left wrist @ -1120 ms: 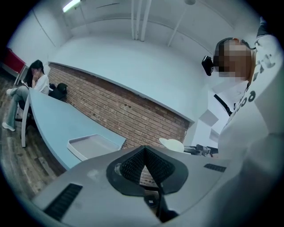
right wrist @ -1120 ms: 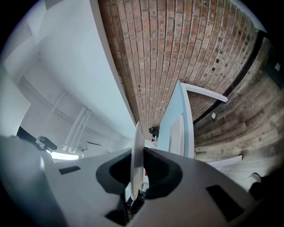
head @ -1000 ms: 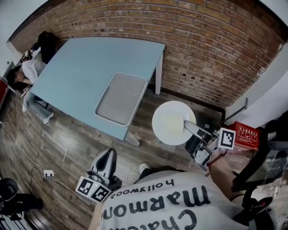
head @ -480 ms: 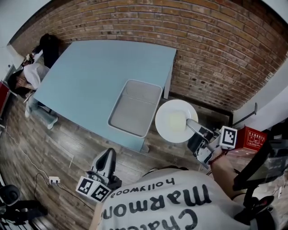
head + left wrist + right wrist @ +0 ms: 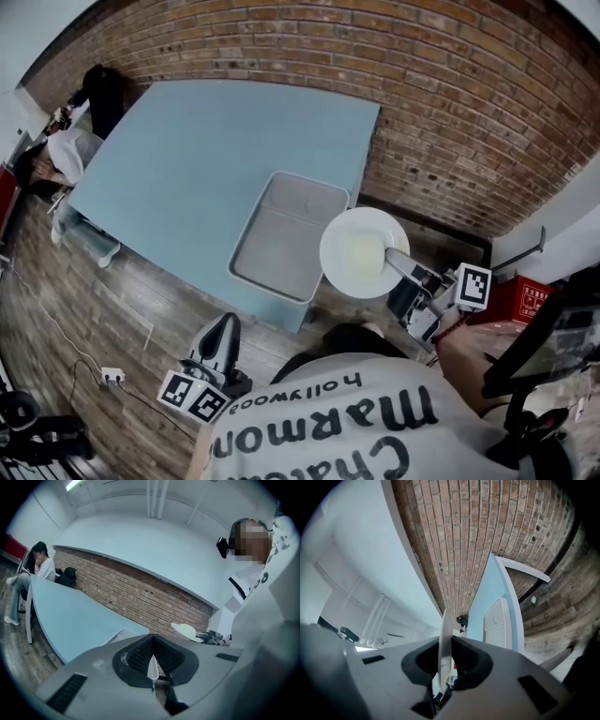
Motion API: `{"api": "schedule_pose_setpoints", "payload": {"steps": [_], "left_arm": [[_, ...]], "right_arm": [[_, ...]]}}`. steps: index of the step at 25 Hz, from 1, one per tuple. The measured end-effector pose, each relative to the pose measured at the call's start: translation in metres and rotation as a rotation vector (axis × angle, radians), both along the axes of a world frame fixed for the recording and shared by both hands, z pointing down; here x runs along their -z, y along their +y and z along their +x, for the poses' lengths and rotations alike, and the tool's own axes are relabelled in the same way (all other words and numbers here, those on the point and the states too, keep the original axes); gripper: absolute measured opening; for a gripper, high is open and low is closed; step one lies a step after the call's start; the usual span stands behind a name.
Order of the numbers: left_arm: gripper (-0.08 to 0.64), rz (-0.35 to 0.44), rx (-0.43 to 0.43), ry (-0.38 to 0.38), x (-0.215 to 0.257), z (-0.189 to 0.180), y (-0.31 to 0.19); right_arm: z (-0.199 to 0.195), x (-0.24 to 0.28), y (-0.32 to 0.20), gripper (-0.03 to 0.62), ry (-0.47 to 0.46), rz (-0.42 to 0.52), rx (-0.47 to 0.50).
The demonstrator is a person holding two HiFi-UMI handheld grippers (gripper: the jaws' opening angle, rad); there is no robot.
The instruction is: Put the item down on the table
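A white plate (image 5: 361, 251) hangs level over the table's near right corner, overlapping the right rim of a grey tray (image 5: 281, 239). My right gripper (image 5: 397, 266) is shut on the plate's near rim. In the right gripper view the plate (image 5: 444, 634) stands edge-on between the pads of that gripper (image 5: 446, 660). The light blue table (image 5: 206, 150) spreads beyond it. My left gripper (image 5: 222, 339) sits low at the left over the floor, short of the table edge, jaws together with nothing in them. From the left gripper (image 5: 152, 665) view, the plate (image 5: 183, 630) shows at the right.
A brick wall (image 5: 450, 112) runs behind the table. A person (image 5: 58, 150) sits at the table's far left end. A red box (image 5: 517, 298) and a dark chair (image 5: 548, 375) stand at the right. A power strip (image 5: 111, 376) with a cable lies on the wooden floor.
Both grippers have come closer to the table. The plate, first over the floor right of the table, now overlaps the tray's right edge. The grip on it is unchanged.
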State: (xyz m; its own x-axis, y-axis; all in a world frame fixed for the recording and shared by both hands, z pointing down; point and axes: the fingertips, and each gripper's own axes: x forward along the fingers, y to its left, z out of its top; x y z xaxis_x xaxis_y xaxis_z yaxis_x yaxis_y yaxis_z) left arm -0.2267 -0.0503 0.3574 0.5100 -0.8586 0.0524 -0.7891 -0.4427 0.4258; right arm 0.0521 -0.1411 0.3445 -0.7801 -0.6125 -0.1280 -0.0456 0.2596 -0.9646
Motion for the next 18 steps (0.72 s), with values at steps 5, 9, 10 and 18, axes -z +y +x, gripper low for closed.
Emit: {"api": "schedule_pose_setpoints", "payload": {"steps": [5, 9, 10, 18], "left_arm": [[0.006, -0.014, 0.038, 0.001, 0.001, 0.010, -0.034], [0.006, -0.019, 0.079, 0.012, 0.007, 0.022, -0.065], [0.006, -0.021, 0.077, 0.013, 0.008, 0.028, -0.071], [0.006, -0.051, 0.127, 0.018, 0.002, 0.065, -0.112]], "right_arm": [[0.011, -0.010, -0.037, 0.035, 0.010, -0.032, 0.033], [0.016, -0.008, -0.077, 0.035, 0.020, -0.041, 0.086], [0.017, -0.005, -0.087, 0.035, 0.021, -0.037, 0.105], [0.027, -0.017, -0.157, 0.035, 0.049, -0.078, 0.219]]}}
